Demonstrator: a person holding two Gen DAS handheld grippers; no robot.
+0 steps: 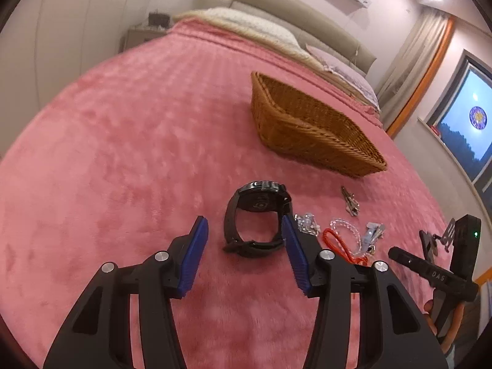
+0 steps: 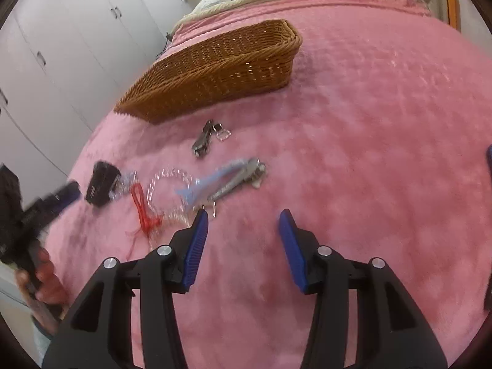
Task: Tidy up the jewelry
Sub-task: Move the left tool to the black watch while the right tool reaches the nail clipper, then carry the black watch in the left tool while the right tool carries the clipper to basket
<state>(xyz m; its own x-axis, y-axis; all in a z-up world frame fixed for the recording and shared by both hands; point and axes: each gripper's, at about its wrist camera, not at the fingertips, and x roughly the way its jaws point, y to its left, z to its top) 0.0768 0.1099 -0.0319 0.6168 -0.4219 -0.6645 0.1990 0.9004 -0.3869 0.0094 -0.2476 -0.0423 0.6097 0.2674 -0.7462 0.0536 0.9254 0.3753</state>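
While both tongs gape half-open and empty, the left gripper (image 1: 244, 224) has the black strapped wristwatch (image 1: 256, 220) lying between its blue tips; the right gripper (image 2: 243, 218) hovers over bare pink blanket (image 2: 353, 153), beads and clips to its left, the brown wicker basket (image 2: 215, 70) beyond.

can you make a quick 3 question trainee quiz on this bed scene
1. True or false: the wicker basket already holds the black watch.
2. Multiple choice: what lies between the left gripper fingers? A) red cord B) black watch C) keys
3. Fill in: the right gripper has only pink ____ between its fingers.

Key: 1 false, the watch lies on the blanket. 2 B, untouched, fingers apart. 3 blanket; the red cord and hair clips lie to its left.
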